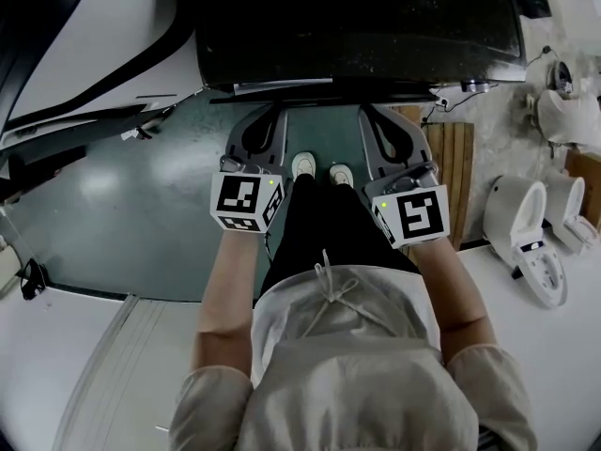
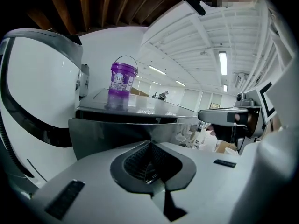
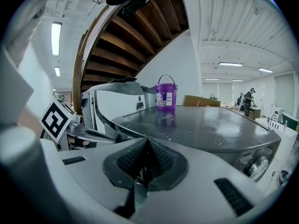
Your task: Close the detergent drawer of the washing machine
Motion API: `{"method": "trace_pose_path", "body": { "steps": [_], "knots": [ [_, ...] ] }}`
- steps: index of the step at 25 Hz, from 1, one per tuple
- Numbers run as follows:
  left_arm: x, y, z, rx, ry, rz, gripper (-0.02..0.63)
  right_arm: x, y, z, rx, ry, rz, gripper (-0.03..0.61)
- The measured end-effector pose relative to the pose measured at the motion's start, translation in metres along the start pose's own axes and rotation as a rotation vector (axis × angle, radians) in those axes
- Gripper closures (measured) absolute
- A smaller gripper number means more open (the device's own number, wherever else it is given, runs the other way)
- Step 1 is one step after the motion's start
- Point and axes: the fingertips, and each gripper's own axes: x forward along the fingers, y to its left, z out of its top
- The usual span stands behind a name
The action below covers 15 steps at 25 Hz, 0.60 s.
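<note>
Bucket (image 3: 165, 93) on washing machine (image 3: 210, 125), toilets (image 1: 522, 216) at right

washing machine (image 1: 357, 26): cut by head view's top edge (drawer not discernible) | purple bucket (image 3: 165, 96): label unreadable

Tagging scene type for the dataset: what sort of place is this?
Probably a big test hall or showroom, not a home: a washing machine stands beside several loose toilets, and strip lights run over a long hall with people far off.
</note>
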Motion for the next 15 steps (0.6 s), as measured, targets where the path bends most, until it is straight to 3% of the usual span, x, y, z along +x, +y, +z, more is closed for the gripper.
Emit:
{"method": "trace_pose_path", "body": {
  "steps": [15],
  "knots": [
    [0.016,0.013,0.009,-0.009,0.003,-0.017,0.597,0.008,-0.007,0.007,0.021,-0.006,-0.056,0.572]
  ]
}}
